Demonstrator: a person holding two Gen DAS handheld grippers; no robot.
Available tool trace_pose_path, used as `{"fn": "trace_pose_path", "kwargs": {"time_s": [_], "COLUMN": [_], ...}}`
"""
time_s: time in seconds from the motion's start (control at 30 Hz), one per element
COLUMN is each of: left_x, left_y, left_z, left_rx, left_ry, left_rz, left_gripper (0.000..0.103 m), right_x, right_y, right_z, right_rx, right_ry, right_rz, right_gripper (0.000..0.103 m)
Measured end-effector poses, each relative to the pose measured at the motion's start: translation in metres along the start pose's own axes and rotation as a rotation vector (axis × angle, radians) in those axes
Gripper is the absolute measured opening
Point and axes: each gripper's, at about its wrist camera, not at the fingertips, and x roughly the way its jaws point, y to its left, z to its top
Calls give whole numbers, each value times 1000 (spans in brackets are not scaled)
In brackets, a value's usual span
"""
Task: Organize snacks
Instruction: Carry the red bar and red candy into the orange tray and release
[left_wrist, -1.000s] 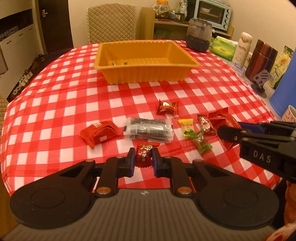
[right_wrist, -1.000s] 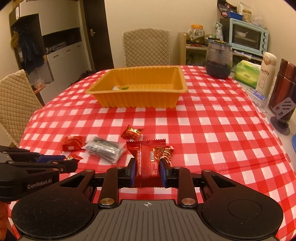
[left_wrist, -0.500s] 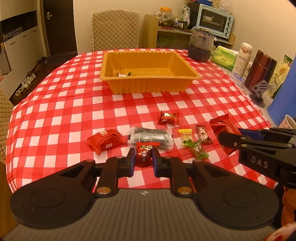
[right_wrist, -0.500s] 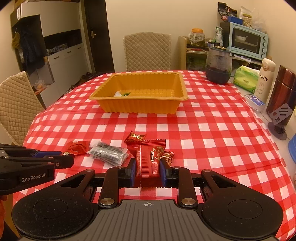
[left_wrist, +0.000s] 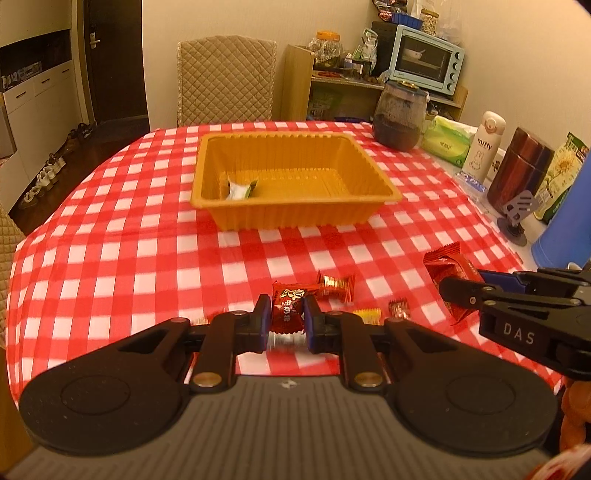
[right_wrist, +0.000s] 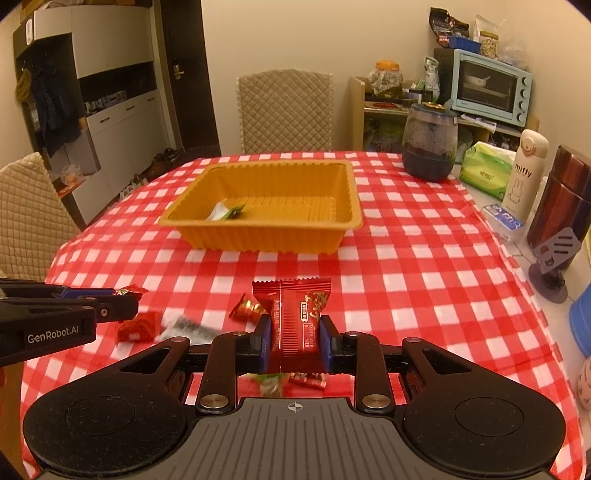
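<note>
An orange tray (left_wrist: 380, 184) (right_wrist: 354, 218) stands mid-table with one white and green snack (left_wrist: 238, 190) (right_wrist: 223, 212) inside. My left gripper (left_wrist: 286, 317) is shut on a small red candy (left_wrist: 288, 306) and holds it above the table. My right gripper (right_wrist: 295, 334) is shut on a larger red snack packet (right_wrist: 295, 314), also lifted. A gold and red candy (left_wrist: 334, 286) (right_wrist: 247, 308), a red packet (right_wrist: 138, 326), a dark clear pack (right_wrist: 188, 326) and other small candies (right_wrist: 306, 380) lie on the cloth below.
The table has a red and white checked cloth (left_wrist: 129, 229). A dark jar (right_wrist: 430, 142), tissue pack (right_wrist: 484, 173), white miffy bottle (right_wrist: 524, 173), brown flask (right_wrist: 565, 199) and blue container (right_wrist: 581, 321) stand along the right side. A chair (right_wrist: 284, 110) stands behind.
Both grippers have risen and moved forward toward the tray with their snacks held. The loose snacks on the cloth now sit lower and nearer in both views.
</note>
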Motion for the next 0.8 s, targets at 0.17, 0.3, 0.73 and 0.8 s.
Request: {"fn": "trace_pose_path", "kwargs": {"time_s": [0.17, 0.3, 0.73, 0.8], "left_x": [11, 21, 78, 88], "left_y": [3, 7, 28, 31], "left_z": [23, 44, 109, 115], "left_rx": [-1, 6, -5, -5], "left_ry": [-19, -38, -52, -49], "left_rz": [-6, -10, -7, -1], "left_gripper": [17, 17, 17, 17], "right_x": [12, 25, 86, 96], "right_y": [-6, -10, -22, -23], "right_z": [22, 42, 115, 123], "right_rx": [6, 13, 90, 95], "right_ry": [-7, -13, -14, -14], "right_rz": [6, 10, 68, 72], "right_gripper": [27, 27, 27, 27]}}
